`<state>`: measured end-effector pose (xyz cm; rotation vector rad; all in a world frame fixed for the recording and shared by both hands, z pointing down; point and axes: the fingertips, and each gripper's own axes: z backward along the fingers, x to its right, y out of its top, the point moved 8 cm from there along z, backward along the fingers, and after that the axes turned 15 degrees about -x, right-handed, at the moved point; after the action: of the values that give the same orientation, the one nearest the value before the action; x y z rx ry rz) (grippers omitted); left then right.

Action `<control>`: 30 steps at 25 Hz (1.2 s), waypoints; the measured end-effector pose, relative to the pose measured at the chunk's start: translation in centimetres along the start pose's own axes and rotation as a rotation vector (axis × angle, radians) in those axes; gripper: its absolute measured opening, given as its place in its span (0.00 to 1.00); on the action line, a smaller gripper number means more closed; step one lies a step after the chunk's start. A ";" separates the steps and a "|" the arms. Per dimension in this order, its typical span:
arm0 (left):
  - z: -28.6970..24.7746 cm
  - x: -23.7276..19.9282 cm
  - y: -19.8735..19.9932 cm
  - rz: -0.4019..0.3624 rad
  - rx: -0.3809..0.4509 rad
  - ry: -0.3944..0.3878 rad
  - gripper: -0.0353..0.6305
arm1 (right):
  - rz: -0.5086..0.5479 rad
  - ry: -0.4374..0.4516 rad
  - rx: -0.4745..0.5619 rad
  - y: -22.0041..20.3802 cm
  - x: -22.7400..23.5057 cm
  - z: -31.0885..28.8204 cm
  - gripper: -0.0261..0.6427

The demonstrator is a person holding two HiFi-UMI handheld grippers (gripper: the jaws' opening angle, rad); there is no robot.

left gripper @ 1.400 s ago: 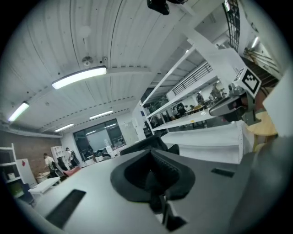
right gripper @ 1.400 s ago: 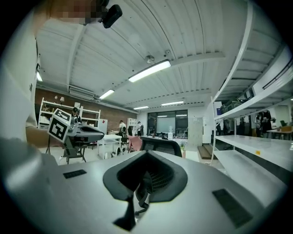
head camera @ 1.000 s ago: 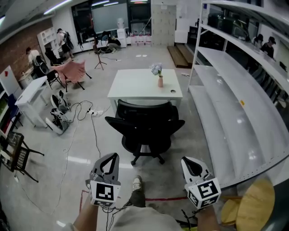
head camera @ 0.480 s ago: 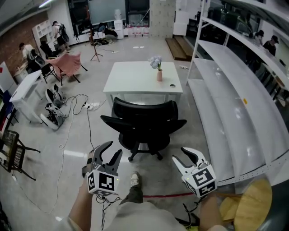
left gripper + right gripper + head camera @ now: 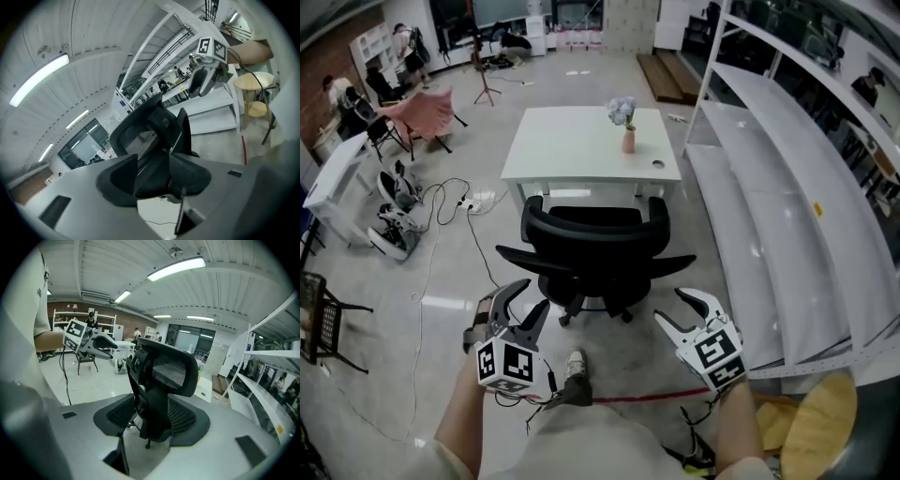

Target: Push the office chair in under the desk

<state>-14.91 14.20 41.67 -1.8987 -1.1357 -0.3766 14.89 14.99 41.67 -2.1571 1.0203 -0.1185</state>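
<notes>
A black office chair (image 5: 595, 248) stands on the floor with its back towards me, in front of the white desk (image 5: 581, 150). Its seat is partly under the desk's near edge. My left gripper (image 5: 525, 302) is behind the chair's left side, short of it. My right gripper (image 5: 670, 307) is behind its right side, also apart from it. Both have just been opening their jaws and hold nothing. In the left gripper view the chair's backrest (image 5: 145, 131) shows beyond the open jaws. The right gripper view shows the mesh backrest (image 5: 171, 373) the same way.
A long white shelving rack (image 5: 787, 187) runs along the right. A pink vase of flowers (image 5: 627, 131) stands on the desk. Cables (image 5: 469, 225) trail over the floor at the left. A round wooden stool (image 5: 820, 431) is at my right, and a red tape line (image 5: 628, 398) crosses the floor.
Both grippers went from shut to open and moved forward and down towards the chair. The chair and desk now lie closer in the head view.
</notes>
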 end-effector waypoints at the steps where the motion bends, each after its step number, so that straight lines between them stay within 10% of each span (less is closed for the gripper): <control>1: -1.0 -0.4 -0.1 -0.015 -0.012 -0.016 0.38 | 0.010 0.000 -0.017 0.3 0.4 -0.8 0.38; 17: -12.0 -2.9 -1.1 -0.235 -0.109 -0.285 0.53 | 0.147 0.016 -0.259 3.1 5.3 -10.7 0.40; 30: -14.8 -4.3 -2.0 -0.244 -0.146 -0.294 0.40 | 0.185 0.046 -0.362 2.8 6.9 -13.6 0.38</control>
<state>-16.40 0.38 48.59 -1.9917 -1.5817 -0.3280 12.81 1.13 48.24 -2.3730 1.3464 0.1130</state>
